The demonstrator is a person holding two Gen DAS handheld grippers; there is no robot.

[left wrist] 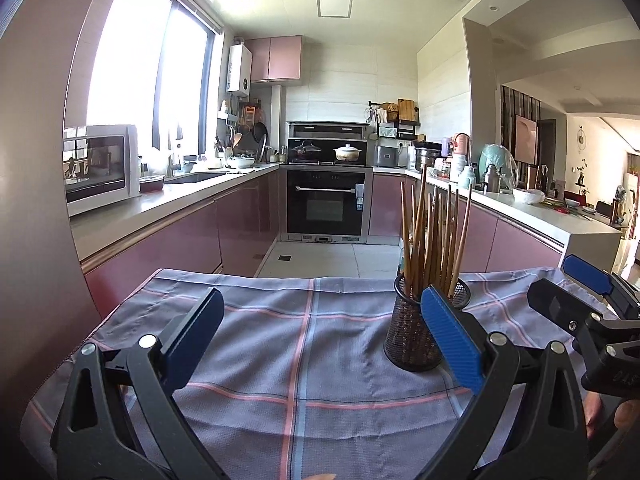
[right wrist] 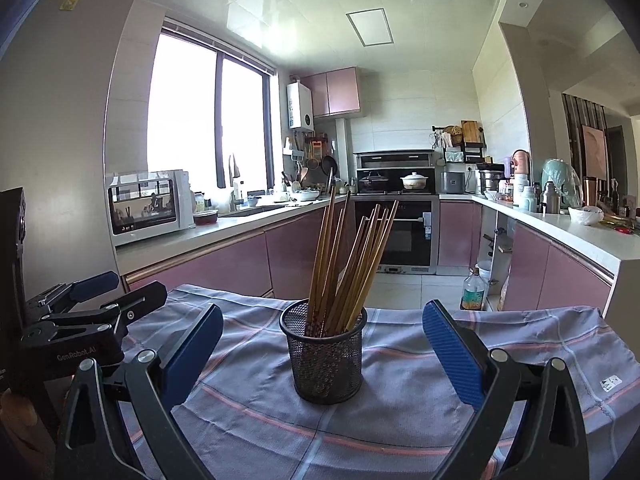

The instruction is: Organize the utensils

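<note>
The right gripper is hovering with its jaws spread wide and empty, framing the mesh holder of chopsticks standing on the checked cloth, probably lining up a grasp; the left gripper is waiting beside it, likewise agape.

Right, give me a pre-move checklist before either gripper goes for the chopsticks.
1. Left gripper open, holding nothing: ok.
2. Right gripper open, holding nothing: ok.
3. Mesh holder upright on the checked cloth: ok.
4. Chopsticks all inside the holder, none loose on the cloth: ok.
5. Right gripper lined up with the holder: ok.
6. Chopsticks paired or sorted: cannot tell.
</note>
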